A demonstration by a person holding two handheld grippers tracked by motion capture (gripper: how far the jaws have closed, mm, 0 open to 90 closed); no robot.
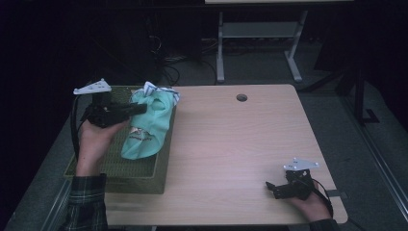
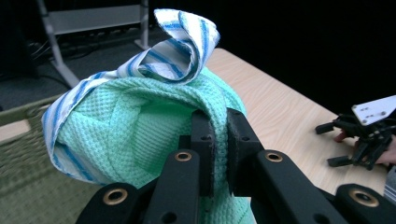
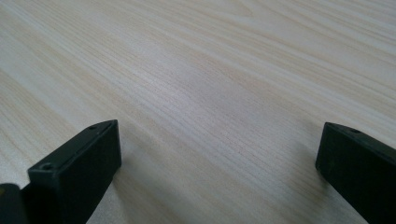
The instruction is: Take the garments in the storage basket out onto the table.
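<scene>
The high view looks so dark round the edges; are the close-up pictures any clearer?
High view: dim, only the table lit. Left gripper view: green towel sharp in the shut left gripper, basket smeared. Right gripper view: evenly lit, far wood grain soft.

The high view looks forward and down from above my side of the pale wooden tabletop point(image 1: 231, 144), taking all of it in. The camera on my left gripper point(image 2: 218, 140) sits very close to the mint-green waffle cloth with blue-striped trim point(image 2: 140, 126) and faces across the tabletop, sharing my right gripper point(image 1: 274, 187) with the high view. The right gripper view skims the wood closely.
</scene>
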